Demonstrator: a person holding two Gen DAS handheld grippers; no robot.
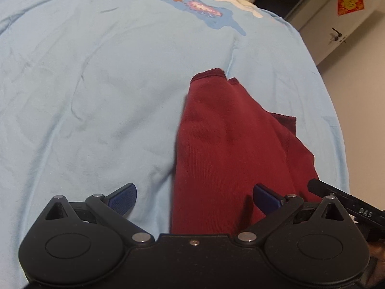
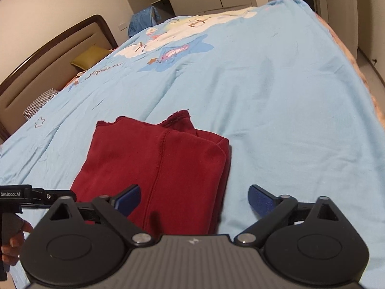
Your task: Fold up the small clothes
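Left gripper is seen wide open, nothing held; its near edge of the garment runs between the blue pads untouched. Right gripper likewise spread wide and empty, one pad over the garment, the other over bare sheet just beside it.

Garment: dark red, lying flat on the sheet near the bed's near edge, doubled lengthwise, with layered folded edges showing on one side and cuffs or hem ends at the far end. Exact type cannot be told.

Progress, judged: one or more lengthwise folds done; the bundle is long, so a crosswise fold is probably left. Both grippers are placed at the near end, likely for pinching the near corners.

Headboard and pillows are well beyond the garment.
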